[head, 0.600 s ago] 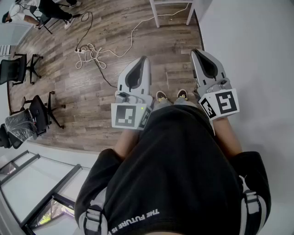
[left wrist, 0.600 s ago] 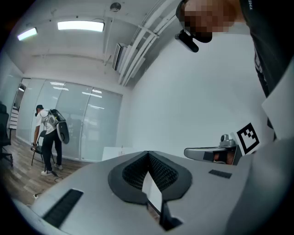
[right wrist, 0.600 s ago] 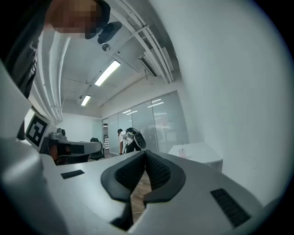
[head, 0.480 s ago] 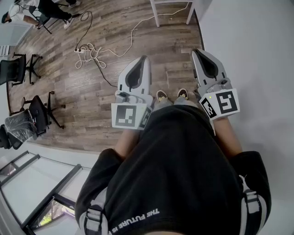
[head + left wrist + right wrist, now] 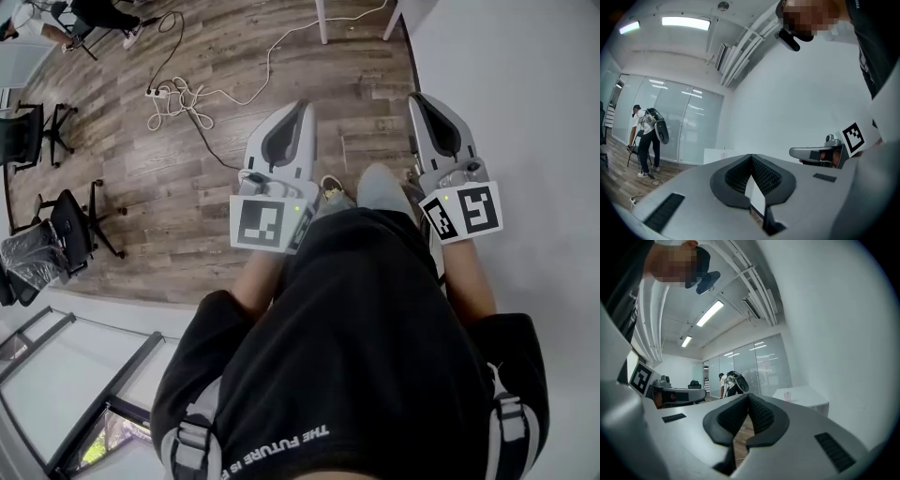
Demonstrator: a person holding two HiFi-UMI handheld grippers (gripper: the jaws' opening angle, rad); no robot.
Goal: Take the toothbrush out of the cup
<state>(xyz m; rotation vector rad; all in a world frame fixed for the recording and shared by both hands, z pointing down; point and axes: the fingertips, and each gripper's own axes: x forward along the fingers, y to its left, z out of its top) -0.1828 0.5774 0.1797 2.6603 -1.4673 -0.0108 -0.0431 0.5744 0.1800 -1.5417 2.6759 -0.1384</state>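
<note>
Far off in the right gripper view, a small pink cup (image 5: 788, 396) with a thin stick rising from it stands on a white table (image 5: 808, 398). I cannot tell whether the stick is the toothbrush. My left gripper (image 5: 302, 106) and right gripper (image 5: 416, 97) are held side by side in front of my body, over the wooden floor. Both are shut, jaws meeting at the tips, with nothing between them. The left gripper view shows the closed left gripper (image 5: 751, 156). The closed right gripper (image 5: 748, 396) points toward the table, well short of it.
Cables and a power strip (image 5: 173, 94) lie on the floor ahead to the left. Office chairs (image 5: 70, 220) stand at the left. White table legs (image 5: 323, 19) are at the top, a white wall (image 5: 525, 94) at the right. A person with a backpack (image 5: 732, 382) stands by the glass partition.
Both grippers sit slightly higher and further right in the head view. One knee has come up in front of me, hiding a shoe, and the floor has shifted.
</note>
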